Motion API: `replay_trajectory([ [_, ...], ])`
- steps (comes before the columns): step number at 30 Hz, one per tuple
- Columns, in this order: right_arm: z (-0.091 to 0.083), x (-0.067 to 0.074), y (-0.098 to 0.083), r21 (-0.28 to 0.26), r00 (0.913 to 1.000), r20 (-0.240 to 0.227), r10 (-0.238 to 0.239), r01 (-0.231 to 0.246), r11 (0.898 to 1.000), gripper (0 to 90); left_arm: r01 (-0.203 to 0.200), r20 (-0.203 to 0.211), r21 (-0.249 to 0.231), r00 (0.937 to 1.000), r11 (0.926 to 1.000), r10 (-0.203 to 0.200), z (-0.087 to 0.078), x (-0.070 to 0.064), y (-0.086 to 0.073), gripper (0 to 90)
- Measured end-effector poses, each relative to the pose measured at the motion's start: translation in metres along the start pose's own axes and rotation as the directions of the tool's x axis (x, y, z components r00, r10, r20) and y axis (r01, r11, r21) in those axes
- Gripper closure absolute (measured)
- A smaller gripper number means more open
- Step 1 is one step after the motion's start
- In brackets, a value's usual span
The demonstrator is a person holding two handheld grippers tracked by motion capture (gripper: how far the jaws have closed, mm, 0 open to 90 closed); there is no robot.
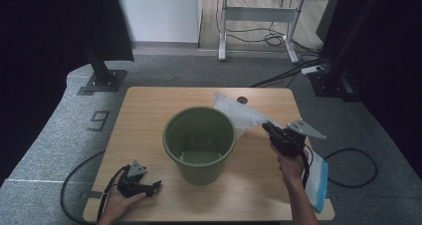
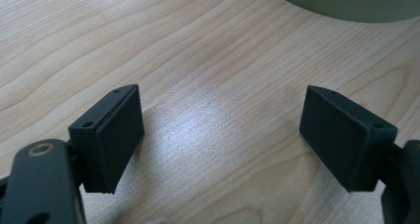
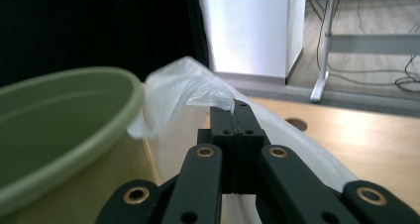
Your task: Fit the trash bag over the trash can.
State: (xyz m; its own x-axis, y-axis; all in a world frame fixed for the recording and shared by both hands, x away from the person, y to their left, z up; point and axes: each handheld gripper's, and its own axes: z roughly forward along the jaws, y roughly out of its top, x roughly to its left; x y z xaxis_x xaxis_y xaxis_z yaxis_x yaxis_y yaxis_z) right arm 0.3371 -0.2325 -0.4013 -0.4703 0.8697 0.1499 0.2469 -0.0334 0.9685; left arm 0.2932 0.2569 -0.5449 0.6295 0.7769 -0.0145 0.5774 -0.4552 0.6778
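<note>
— Over the table in the high view, what's in hand?
— One thin, see-through white plastic bag point(image 1: 239, 113), crumpled and glossy, held up just right of the green bin point(image 1: 199, 144), its near end pinched in the right gripper point(image 1: 266, 128). Its far end trails toward the table's point(image 1: 149, 105) back edge.
— And the count?
— One bin, one bag in the air, one flat white-and-blue packet point(image 1: 317, 180) at the table's right edge, two grippers. The left gripper point(image 1: 155, 185) rests low near the front left corner.
— Left gripper view?
— Two black pads point(image 2: 114, 137), well apart, bare wood between them; the bin's base point(image 2: 346, 3) curves across the top.
— Right gripper view?
— Jaws pressed together with a wisp of bag film point(image 3: 213, 97) clamped at the tips. The bag billows pale and wrinkled behind them, touching the bin's rim point(image 3: 74, 115) at left.
</note>
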Motion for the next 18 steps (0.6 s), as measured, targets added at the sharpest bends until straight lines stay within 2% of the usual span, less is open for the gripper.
replay_trajectory([
  [8,-0.015,0.003,0.019,-0.066,1.0,0.006,-0.005,0.006,0.998,88.6,0.004,-0.003,0.0,1.0,1.0,-0.004,0.0,0.0,0.0,16.7],
  [10,-0.019,0.005,0.025,-0.084,0.9997,0.016,-0.021,0.022,0.996,88.6,0.004,-0.004,0.0,1.0,1.0,-0.004,0.0,0.0,0.0,16.6],
  [13,-0.028,0.01,0.041,-0.128,0.9991,0.026,-0.035,0.038,0.991,88.6,0.005,-0.003,0.001,1.0,1.0,-0.005,0.0,0.0,0.0,16.6],
  [14,-0.028,0.01,0.041,-0.128,0.9991,0.026,-0.035,0.038,0.991,88.6,0.005,-0.003,0.001,1.0,1.0,-0.005,0.0,0.0,0.0,16.6],
  [18,-0.036,0.012,0.057,-0.177,0.9997,0.016,-0.019,0.022,0.984,88.6,0.005,-0.003,0.001,1.0,1.0,-0.005,0.0,0.0,0.0,16.6],
])
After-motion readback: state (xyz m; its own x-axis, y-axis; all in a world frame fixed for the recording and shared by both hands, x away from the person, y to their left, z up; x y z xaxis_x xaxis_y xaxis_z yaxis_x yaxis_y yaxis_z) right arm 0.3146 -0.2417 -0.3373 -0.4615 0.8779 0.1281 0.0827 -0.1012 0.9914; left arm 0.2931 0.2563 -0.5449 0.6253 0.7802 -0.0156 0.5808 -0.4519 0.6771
